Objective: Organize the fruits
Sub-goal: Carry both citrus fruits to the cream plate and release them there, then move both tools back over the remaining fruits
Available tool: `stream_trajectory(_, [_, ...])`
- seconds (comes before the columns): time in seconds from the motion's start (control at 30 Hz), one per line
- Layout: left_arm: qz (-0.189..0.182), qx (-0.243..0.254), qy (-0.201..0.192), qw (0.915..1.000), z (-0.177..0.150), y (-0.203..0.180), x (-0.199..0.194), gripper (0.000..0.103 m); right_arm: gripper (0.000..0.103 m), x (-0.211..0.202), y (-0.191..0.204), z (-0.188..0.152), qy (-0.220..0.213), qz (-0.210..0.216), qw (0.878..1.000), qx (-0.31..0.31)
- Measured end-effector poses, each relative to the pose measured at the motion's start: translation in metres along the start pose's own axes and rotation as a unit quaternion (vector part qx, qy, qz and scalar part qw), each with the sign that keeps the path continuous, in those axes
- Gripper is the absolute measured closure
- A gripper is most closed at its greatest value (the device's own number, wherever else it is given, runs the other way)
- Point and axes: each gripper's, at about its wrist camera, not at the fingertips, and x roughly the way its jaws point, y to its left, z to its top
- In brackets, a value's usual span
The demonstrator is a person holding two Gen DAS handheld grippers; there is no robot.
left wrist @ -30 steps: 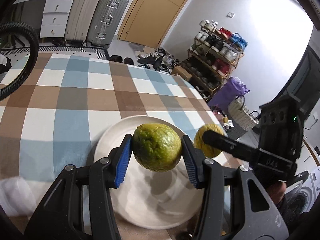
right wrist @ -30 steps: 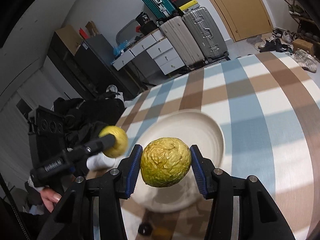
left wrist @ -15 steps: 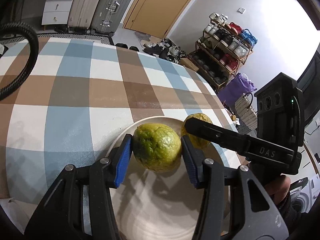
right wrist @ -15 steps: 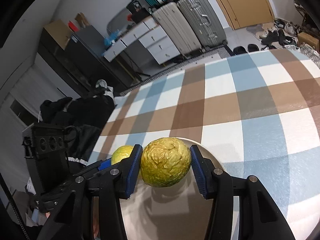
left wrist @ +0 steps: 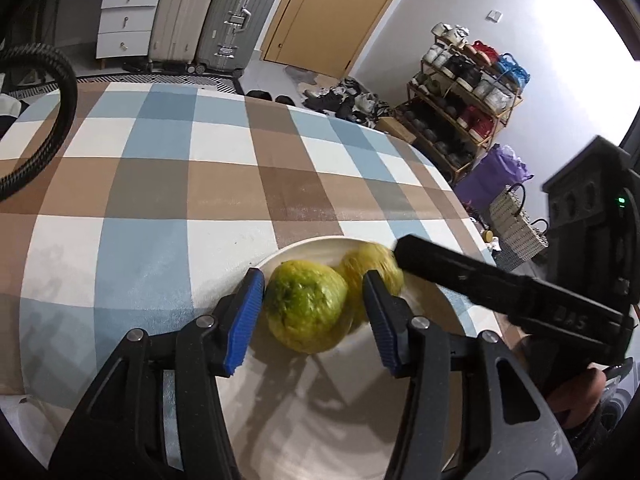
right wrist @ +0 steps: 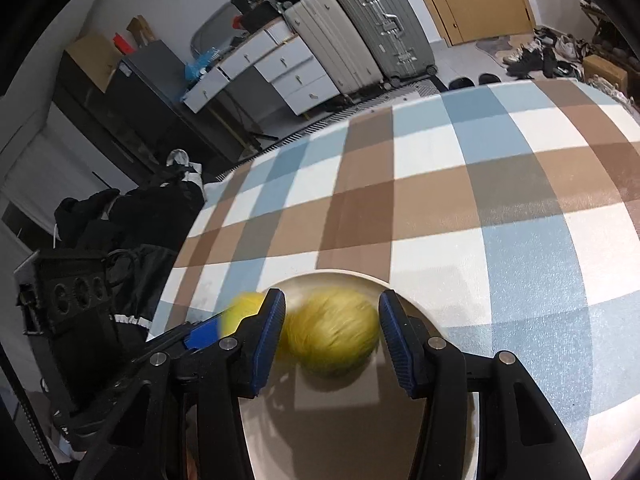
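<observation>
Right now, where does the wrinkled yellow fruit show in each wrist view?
Left wrist view: the wrinkled yellow fruit sits right of centre, partly behind the greener fruit.
Right wrist view: it lies low at centre, between the right tool fingers.
Shared landmark: the round cream plate.

- Straight ahead: checked tablecloth [left wrist: 224, 184], suitcases [left wrist: 236, 20], white drawers [left wrist: 124, 16], wooden door [left wrist: 320, 12].
- Off right: shoe rack [left wrist: 464, 92] against pale wall [left wrist: 540, 40].
</observation>
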Motion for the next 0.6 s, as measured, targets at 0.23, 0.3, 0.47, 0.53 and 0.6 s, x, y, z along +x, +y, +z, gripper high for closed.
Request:
stream_trajectory(0.23, [0.047,0.021,-0.031,0.9982,-0.004,-0.019,-0.037,0.030,0.042,-0.028,0.004,-0.004,-0.029,0.000,1.000,-0.001])
stream_trajectory(0.3, [0.055,0.029,-0.044,0.9971,-0.005,-0.023,-0.052,0.029,0.036,-0.042,0.005,-0.008,-0.042,0.002,0.999,0.000])
stream_trajectory(0.47, [0.073,0.038,-0.069,0.9942,-0.012,-0.041,-0.096,0.021,0.032,-0.086,0.016,-0.023,-0.068,0.000,0.998,-0.011])
stream_trajectory(0.53, [0.085,0.046,-0.078,0.9923,-0.018,-0.050,-0.114,0.020,0.023,-0.107,0.023,-0.033,-0.083,-0.007,0.996,-0.023])
stream_trajectory(0.6, [0.098,0.050,-0.087,0.9901,-0.025,-0.060,-0.134,0.017,0.018,-0.124,0.029,-0.042,-0.097,-0.009,0.995,-0.031])
